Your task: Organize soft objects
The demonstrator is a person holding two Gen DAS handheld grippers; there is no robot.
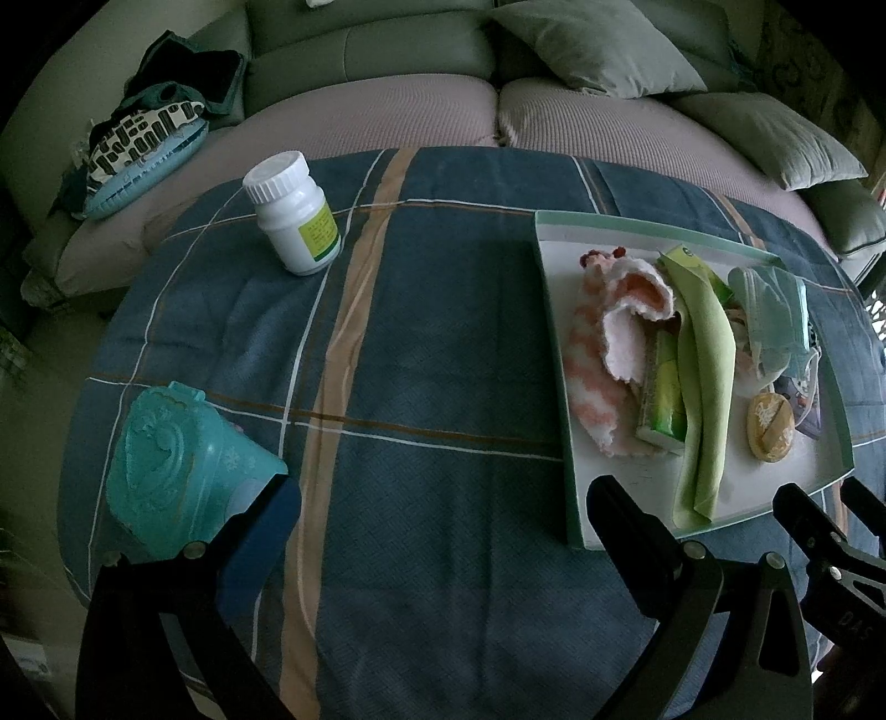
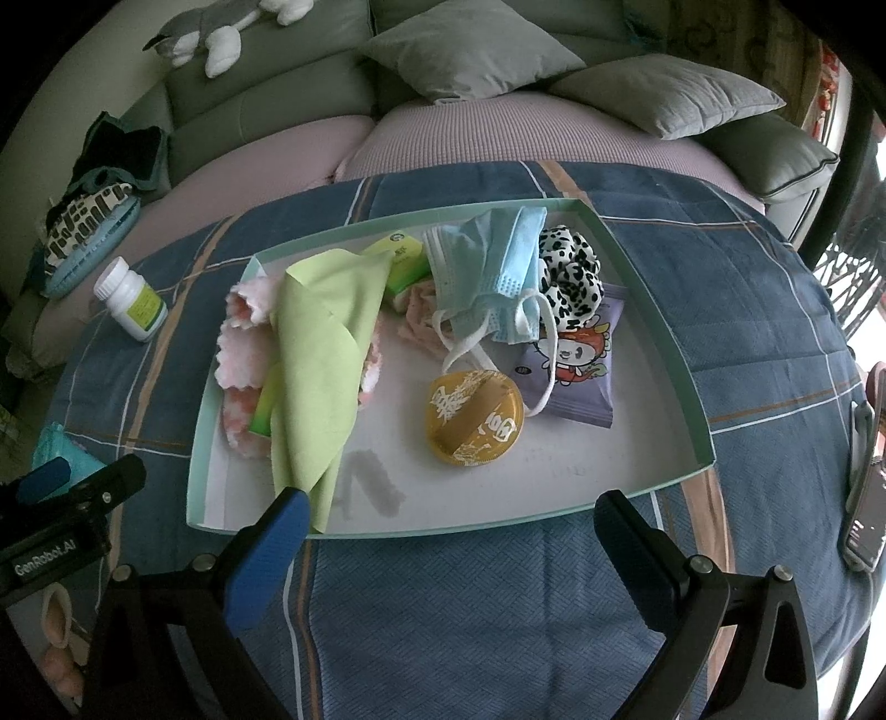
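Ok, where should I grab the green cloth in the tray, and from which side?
Pinch the green cloth at its narrow near end, which lies loose on the bare tray floor. Come from the near rim with the right hand-held gripper, already open there.

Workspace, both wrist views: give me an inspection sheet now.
Surface: blue plaid cloth over a table, sofa behind.
Job's things: shallow white tray holding a green cloth draped over a pink fuzzy sock, a blue face mask, a spotted scrunchie.
Clutter: in the tray, a round gold packet, purple snack pouch, green carton; outside it, a white pill bottle, teal plastic container, phone.
Grippers: left gripper open, empty; right gripper open, empty, at the tray's near edge.
Cables: nothing seen.
Surroundings: grey cushions, plush toy.
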